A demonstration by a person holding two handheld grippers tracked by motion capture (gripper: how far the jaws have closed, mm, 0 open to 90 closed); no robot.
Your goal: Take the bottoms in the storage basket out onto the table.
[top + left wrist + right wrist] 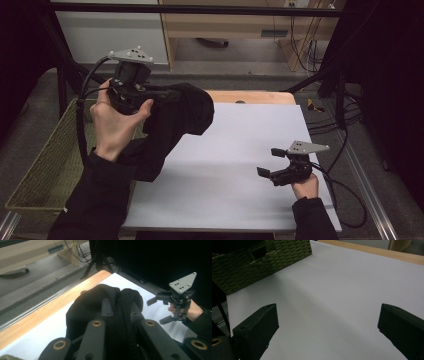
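A black garment hangs in a bunch over the left side of the white table, lifted off it. My left gripper is raised at the upper left and shut on the garment. In the left gripper view the cloth wraps the jaw tips of the left gripper and hides them. My right gripper sits low over the table's right side, open with nothing between its jaws. The right gripper view shows only bare white table between the spread jaws of the right gripper. It also appears in the left gripper view, right gripper.
A woven green basket stands against the table's left edge, its wall close to the white surface. A wooden strip borders the table's far edge. Cables trail off the right side.
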